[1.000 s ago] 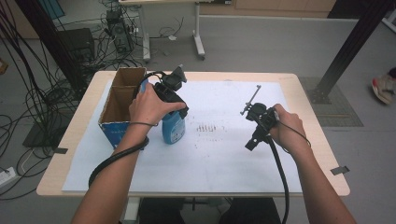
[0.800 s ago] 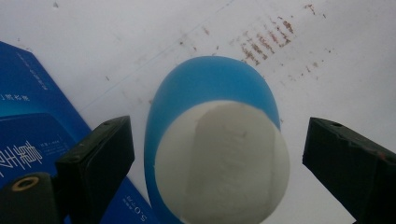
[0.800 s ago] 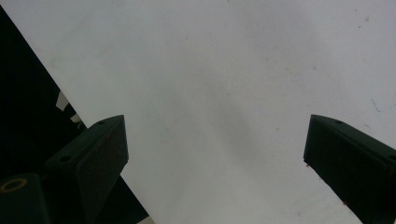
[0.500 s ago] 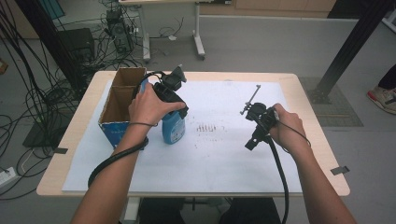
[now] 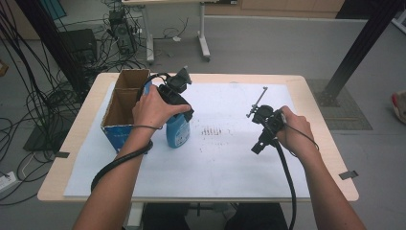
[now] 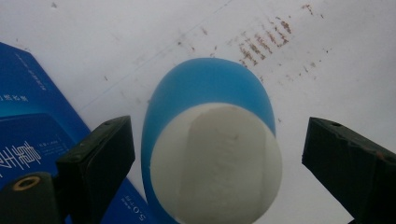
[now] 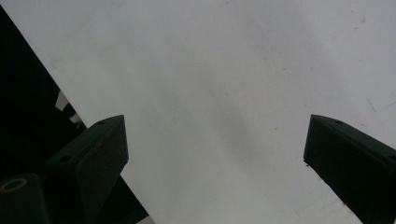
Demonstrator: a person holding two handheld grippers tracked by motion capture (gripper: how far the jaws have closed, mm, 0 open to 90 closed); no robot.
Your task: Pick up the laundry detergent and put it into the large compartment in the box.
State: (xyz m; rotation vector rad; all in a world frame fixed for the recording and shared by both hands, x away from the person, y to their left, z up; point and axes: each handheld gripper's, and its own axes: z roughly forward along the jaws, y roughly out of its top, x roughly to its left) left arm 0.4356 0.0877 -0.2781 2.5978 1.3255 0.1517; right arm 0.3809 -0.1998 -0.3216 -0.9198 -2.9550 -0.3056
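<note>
Both forearms enter from bottom of frame. Left hand (image 5: 154, 108) at centre left, black two-jaw left gripper (image 6: 212, 154) pointing down, jaws wide apart. Right hand (image 5: 295, 129) at centre right, black right gripper (image 7: 215, 154) tilted down, jaws spread wide, nothing between.

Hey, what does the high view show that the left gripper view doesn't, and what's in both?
High view alone: the right gripper held over the white sheet, both forearms, the open top of the cardboard box, the table edge and the floor cables.

Left gripper view alone: the bottle's white cap seen from above, with gaps between it and both black jaws, so the left gripper is open.

Both: the blue bottle, the box's blue printed side and the brown marks on the sheet.
</note>
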